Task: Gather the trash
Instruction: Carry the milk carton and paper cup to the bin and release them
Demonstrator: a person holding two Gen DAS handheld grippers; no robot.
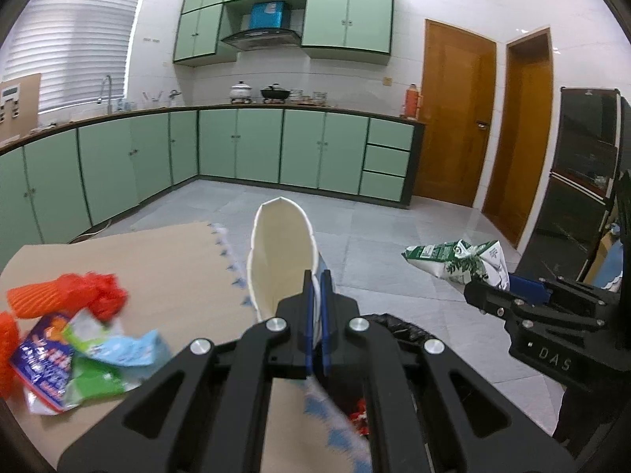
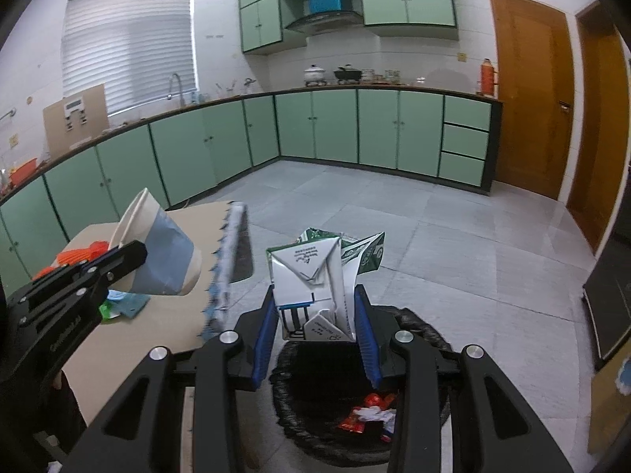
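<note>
**Paper cup and crushed carton both gripped beside the lined bin**

White paper is filling the middle of your left wrist view: your left gripper (image 1: 315,307) is pinching the rim wall of a paper cup (image 1: 278,260), its blue pads clenched nearly together on that thin wall. The cup is standing mouth up beyond the fingers, above the edge of the cardboard-covered table (image 1: 173,260). More trash is lying on that table at the left: an orange net bag (image 1: 67,295) and a heap of crumpled wrappers (image 1: 90,358). At the right, your other gripper is showing with the milk carton (image 1: 461,262) in it.

In your right wrist view, your right gripper (image 2: 317,315) is grasping the crushed green-and-white milk carton (image 2: 315,272), a blue pad pressing on each side. The carton is hanging directly over the black-lined trash bin (image 2: 426,335), where red and white wrappers (image 2: 370,414) are already lying at the bottom. At the left, your left gripper (image 2: 134,256) is holding the cup (image 2: 165,260) tilted above the table's near edge.
</note>
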